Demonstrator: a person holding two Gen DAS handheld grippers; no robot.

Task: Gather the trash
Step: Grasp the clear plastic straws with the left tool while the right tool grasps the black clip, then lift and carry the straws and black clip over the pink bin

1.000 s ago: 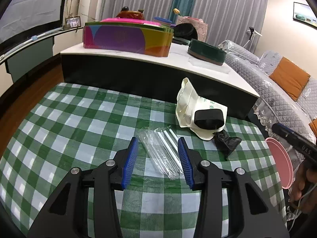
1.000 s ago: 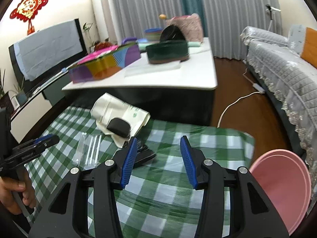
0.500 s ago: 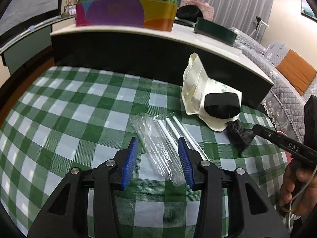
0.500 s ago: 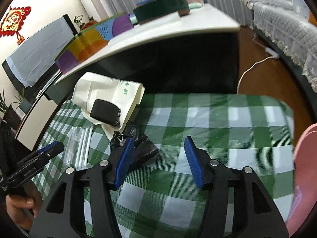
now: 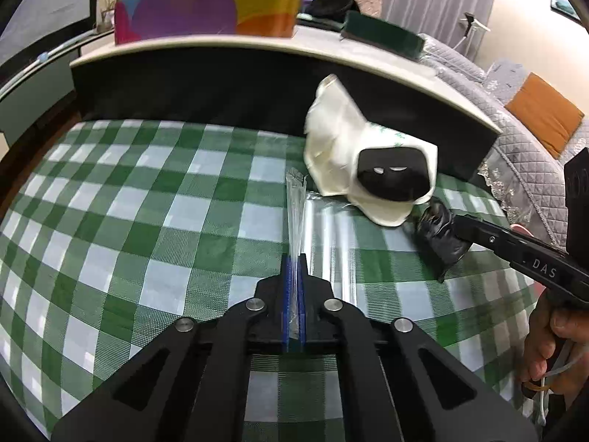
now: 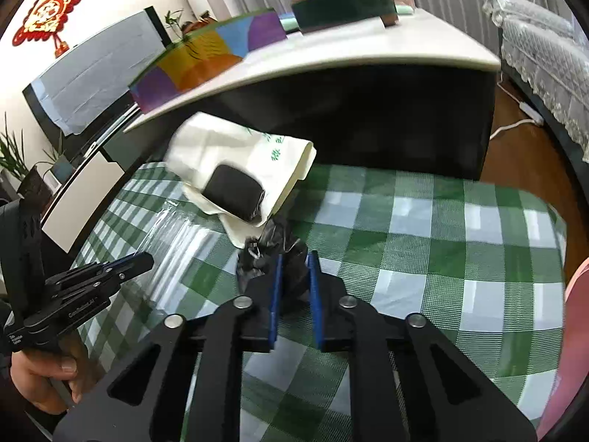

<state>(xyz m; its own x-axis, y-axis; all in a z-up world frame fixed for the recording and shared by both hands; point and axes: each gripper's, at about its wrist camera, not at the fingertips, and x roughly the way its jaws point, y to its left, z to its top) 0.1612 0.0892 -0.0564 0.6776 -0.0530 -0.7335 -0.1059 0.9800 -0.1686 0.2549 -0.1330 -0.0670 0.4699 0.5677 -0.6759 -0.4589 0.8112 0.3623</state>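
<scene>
Blur hides straws inside clear wrapper (image 5: 296,221), pinched by left gripper (image 5: 293,276).

The left claw (image 5: 293,283) points down at a slant, its blue pads (image 5: 286,294) just closed almost flat together, pinching thin clear plastic. The right claw (image 6: 293,276) also slants downward; its jaws have just narrowed onto a crumpled black bag. A bare hand (image 6: 44,375) grips each handle.

The pink bin (image 6: 578,331) is cut off by the right edge.
</scene>
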